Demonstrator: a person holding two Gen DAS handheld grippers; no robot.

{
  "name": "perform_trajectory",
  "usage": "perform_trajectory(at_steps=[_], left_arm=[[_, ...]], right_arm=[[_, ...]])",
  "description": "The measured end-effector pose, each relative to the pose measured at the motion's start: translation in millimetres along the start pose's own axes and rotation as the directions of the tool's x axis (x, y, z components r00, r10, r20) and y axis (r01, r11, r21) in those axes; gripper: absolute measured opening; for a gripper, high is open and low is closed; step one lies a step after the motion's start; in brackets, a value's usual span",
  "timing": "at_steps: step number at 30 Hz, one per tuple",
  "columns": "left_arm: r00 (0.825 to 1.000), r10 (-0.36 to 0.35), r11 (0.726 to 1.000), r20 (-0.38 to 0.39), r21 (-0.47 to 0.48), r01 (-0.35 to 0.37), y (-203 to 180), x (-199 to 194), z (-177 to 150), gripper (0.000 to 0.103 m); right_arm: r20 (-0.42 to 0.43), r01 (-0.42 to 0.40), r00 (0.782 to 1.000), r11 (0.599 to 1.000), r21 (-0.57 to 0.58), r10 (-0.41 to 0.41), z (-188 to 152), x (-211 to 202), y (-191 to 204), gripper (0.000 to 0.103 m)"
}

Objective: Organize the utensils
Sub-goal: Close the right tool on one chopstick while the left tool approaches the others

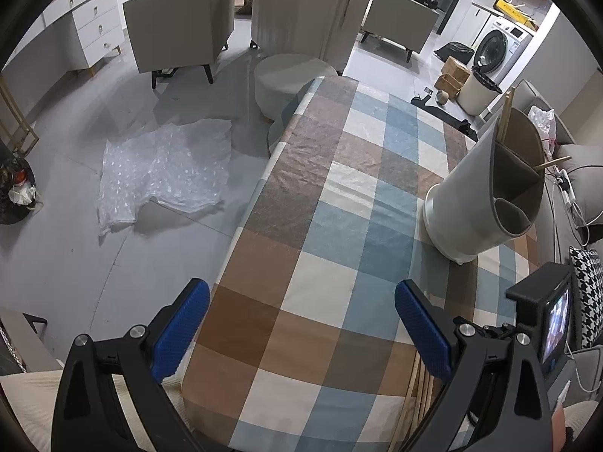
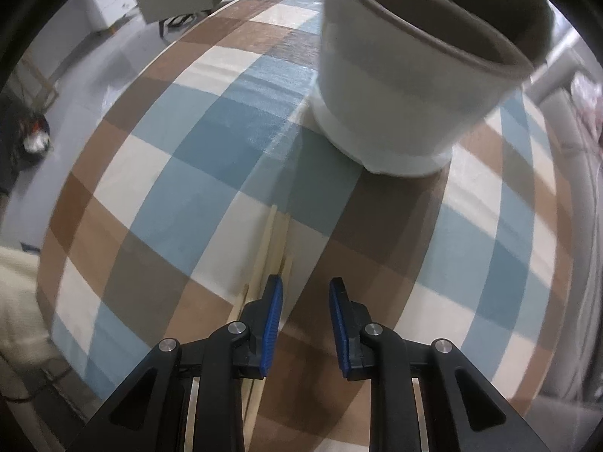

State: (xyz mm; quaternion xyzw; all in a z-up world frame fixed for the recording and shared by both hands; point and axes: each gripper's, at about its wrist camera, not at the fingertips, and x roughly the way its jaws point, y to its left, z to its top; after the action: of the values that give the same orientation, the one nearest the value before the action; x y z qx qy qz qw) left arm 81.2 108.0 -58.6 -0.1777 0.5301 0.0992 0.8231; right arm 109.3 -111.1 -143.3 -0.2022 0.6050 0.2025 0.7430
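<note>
1. Right claw (image 2: 305,324): pointing steeply down over the counter (image 2: 196,173), jaws narrowed to a small gap with nothing between the pads. It sits just right of a bundle of chopsticks (image 2: 277,241); its left finger overlaps the nearest stick in view. Likely lining up for a pinch on a stick, hence the narrow gap. Contact cannot be told.
2. Chopsticks, right wrist view: lying flat, roughly parallel, tips toward the holder (image 2: 399,113). Their near ends run under the claw body and are hidden, so the count is unclear.
3. Left claw (image 1: 301,335): jaws spread wide, empty, held over the near end of the counter, left finger hanging past its edge. Reads as waiting while the other hand works.
4. Left wrist view: the same chopsticks show only as pale strips at bottom right, mostly behind the right finger.
5. Holder: white, divided into compartments, upright on the counter beyond the bundle, well apart from the left claw. Two chopsticks (image 1: 507,113) stand in its far compartment; another stick tip pokes over the far rim. The near compartment looks empty, though its bottom is out of sight.
6. In the right wrist view the holder's top is cut off by the frame and blurred.
7. Far: floor, armchair and washing machine, not involved.
</note>
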Motion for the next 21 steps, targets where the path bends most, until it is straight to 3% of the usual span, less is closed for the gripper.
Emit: perform_trajectory(at_steps=[1, 3, 13, 17, 21], left_arm=[[1.0, -0.004, 1.0, -0.001, -0.003, 0.004, 0, 0, 0, 0.096], [1.0, 0.001, 1.0, 0.002, 0.007, -0.001, -3, -1, 0, 0.096], [1.0, -0.007, 1.0, 0.005, 0.008, 0.007, -3, -4, -1, 0.096], [1.0, -0.013, 1.0, -0.009, -0.009, 0.013, -2, -1, 0, 0.096], [1.0, -0.013, 1.0, -0.005, -0.002, 0.013, -3, -2, 0, 0.096]], right_arm=[[-0.005, -0.013, 1.0, 1.0, 0.019, 0.013, -1, -1, -6, 0.023], [-0.028, -0.013, 1.0, 0.999, 0.042, 0.015, -1, 1, -17, 0.012], [0.026, -0.095, 0.995, 0.993, 0.074, 0.094, -4, -15, -31, 0.014], [-0.028, -0.111, 0.993, 0.993, 0.043, 0.113, -7, -6, -24, 0.012], [-0.05, -0.032, 0.998, 0.999, 0.003, 0.032, -5, -1, -23, 0.014]])
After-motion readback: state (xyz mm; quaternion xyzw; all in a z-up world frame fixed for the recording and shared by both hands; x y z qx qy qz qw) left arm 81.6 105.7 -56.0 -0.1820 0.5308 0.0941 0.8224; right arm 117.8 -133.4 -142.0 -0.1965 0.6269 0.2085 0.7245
